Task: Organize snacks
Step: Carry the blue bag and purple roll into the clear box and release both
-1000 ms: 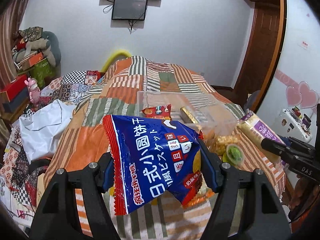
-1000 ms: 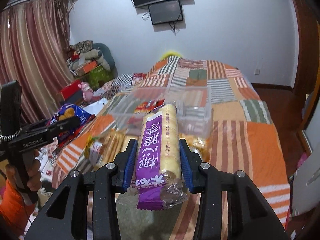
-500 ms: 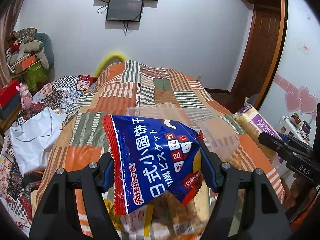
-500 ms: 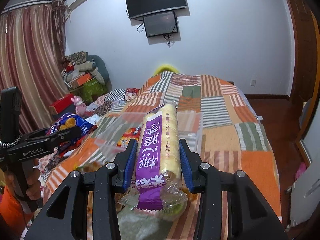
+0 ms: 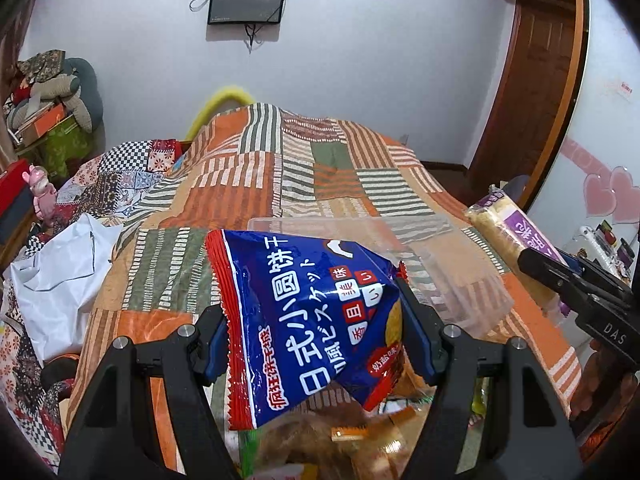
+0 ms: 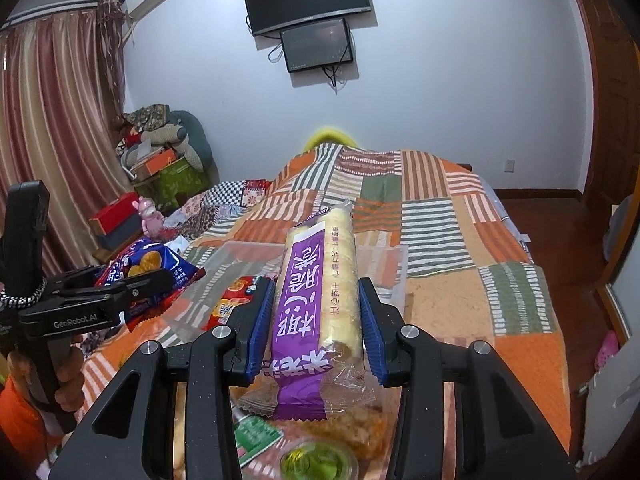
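My left gripper (image 5: pixel 316 340) is shut on a blue and red biscuit bag (image 5: pixel 308 320) and holds it above the bed. My right gripper (image 6: pixel 318 334) is shut on a long purple-labelled wafer pack (image 6: pixel 316 296). A clear plastic box (image 5: pixel 452 264) lies on the quilt just beyond both; in the right wrist view (image 6: pixel 384 268) a red snack packet (image 6: pixel 232 304) lies in it. Loose snack packs (image 5: pixel 344 444) lie below the left gripper, and more, with a green jelly cup (image 6: pixel 320 460), below the right. The wafer pack (image 5: pixel 508 228) and the biscuit bag (image 6: pixel 148 268) each show in the other view.
The patchwork quilt (image 5: pixel 280 184) covers the bed. A white plastic bag (image 5: pixel 60 280) lies at its left edge. Piled boxes and cushions (image 6: pixel 164 152) stand by the curtain at far left. A wooden door (image 5: pixel 532 80) is at the right.
Both grippers have lifted and moved forward toward the clear box with their packs. The loose snacks have dropped to the bottom of each view.
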Demonstrator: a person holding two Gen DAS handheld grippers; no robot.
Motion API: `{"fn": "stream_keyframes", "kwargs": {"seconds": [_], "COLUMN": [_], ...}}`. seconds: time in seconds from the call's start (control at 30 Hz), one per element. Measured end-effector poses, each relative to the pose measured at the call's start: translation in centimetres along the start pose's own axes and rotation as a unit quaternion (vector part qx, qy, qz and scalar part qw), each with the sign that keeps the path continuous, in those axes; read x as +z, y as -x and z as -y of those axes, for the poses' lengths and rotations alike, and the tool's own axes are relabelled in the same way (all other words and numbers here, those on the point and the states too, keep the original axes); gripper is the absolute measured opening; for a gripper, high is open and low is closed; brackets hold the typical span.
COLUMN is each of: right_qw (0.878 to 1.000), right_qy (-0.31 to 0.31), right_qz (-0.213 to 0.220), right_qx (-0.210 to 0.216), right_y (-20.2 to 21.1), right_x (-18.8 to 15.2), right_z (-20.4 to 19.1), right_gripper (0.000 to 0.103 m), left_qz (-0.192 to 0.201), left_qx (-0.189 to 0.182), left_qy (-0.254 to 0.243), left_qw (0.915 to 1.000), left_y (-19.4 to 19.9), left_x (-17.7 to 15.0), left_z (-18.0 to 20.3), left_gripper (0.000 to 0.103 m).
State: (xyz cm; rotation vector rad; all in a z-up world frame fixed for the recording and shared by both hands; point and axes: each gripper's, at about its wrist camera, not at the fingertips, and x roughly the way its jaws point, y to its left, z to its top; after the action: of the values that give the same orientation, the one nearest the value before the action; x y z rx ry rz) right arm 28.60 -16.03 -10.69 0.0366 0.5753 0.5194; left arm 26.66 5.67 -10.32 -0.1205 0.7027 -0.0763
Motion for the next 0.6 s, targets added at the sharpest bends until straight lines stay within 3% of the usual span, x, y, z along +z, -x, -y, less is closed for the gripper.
{"fn": "stream_keyframes", "kwargs": {"seconds": [0.6], "right_qw": [0.997], "right_qy": [0.006], "right_qz": [-0.074], "right_qx": [-0.002], "right_y": [-5.1], "right_x": [-0.2], "right_z": [1.2], "right_gripper": [0.038], "left_qz": [-0.073], "left_qx": [-0.012], "left_qy": [-0.032], "left_qw": [0.9968], "left_y": [-6.4], "left_x": [1.3], "left_z": [0.8], "left_gripper": [0.070]}}
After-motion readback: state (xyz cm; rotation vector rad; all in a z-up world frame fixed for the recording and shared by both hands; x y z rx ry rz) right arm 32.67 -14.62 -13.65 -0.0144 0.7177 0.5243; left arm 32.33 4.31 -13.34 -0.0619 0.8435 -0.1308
